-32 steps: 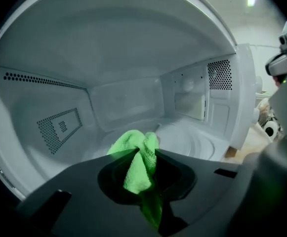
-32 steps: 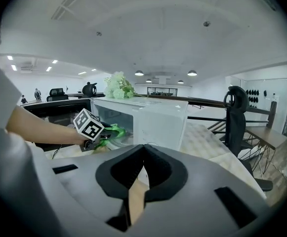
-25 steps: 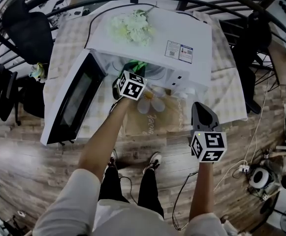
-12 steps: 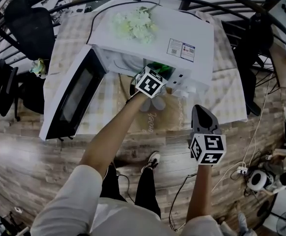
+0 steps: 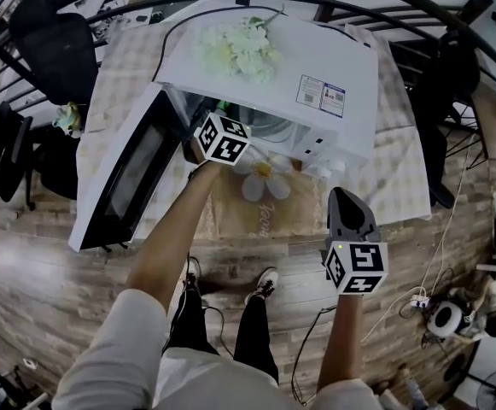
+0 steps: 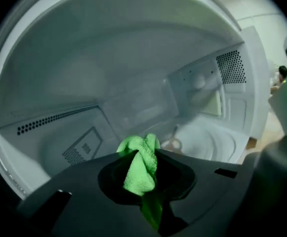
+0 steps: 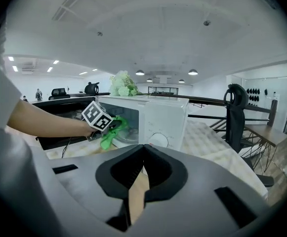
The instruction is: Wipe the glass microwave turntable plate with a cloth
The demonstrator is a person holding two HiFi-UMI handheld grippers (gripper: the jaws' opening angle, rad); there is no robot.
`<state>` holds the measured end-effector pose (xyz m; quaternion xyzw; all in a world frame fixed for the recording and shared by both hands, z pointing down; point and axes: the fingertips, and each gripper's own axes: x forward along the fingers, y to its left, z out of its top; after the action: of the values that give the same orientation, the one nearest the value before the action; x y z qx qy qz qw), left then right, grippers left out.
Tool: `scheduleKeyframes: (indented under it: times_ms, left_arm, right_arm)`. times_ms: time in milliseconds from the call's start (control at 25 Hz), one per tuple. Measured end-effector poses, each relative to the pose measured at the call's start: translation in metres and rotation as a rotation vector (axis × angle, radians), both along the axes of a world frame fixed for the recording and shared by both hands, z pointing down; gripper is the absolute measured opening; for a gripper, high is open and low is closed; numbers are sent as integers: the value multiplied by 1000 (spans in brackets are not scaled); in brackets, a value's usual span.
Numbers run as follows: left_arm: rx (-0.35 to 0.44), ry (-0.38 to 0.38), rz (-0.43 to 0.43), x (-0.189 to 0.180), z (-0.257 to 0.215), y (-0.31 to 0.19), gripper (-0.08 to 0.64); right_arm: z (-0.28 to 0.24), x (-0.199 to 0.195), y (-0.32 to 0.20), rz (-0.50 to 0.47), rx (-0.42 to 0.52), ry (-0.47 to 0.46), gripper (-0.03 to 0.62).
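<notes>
1. The left gripper [image 6: 142,152] pinches a bunched green cloth [image 6: 139,169] between its jaws, inside the open microwave [image 5: 316,67].
2. The glass turntable plate [image 6: 212,143] lies on the oven floor just beyond the cloth.
3. The right gripper [image 7: 144,147], its jaws together on nothing, hangs well apart from the microwave.

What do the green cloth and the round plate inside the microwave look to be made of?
The cloth looks like soft, fuzzy fabric, perhaps microfibre: matte nap, bunched folds. The plate seems to be clear, glossy glass, with faint ringed edges and a pale sheen, though blur leaves this open.
</notes>
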<state>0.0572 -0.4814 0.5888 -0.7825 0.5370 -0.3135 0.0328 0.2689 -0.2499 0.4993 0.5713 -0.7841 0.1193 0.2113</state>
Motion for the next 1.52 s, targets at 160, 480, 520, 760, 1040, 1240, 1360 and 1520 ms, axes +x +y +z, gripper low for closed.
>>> scheduleKeyframes:
  times_ms: [160,480,520,760,1040,1240,1360,1520]
  left_arm:
    - [-24,-6,-53,-22,10,-7,60]
    - [-121,-47,107,11,39,-8,60]
    - [-123,-57,127,16,41,-6,60]
    - [-163,-88,259,50,43,14,58]
    - [-273,-22,383,94,44,50,60]
    - [-360,59,447,136,39,63,60]
    - [-374,196,480,156,25,63,60]
    - [-166,170,465,141,5,47,60]
  right_arm:
    - [4,-1,-4,28,-3,-57,14]
    - [7,-3,-13,27,-7,-59,14]
    - [8,-3,-13,26,-8,-57,14]
    - [13,-3,-8,26,-18,-59,14]
    - [12,-9,-2,13,-23,-48,14]
    - [10,-10,2,22,-33,-130,14]
    - [9,-9,3,28,-36,-158,14]
    - [7,-6,4,30,-29,-141,14]
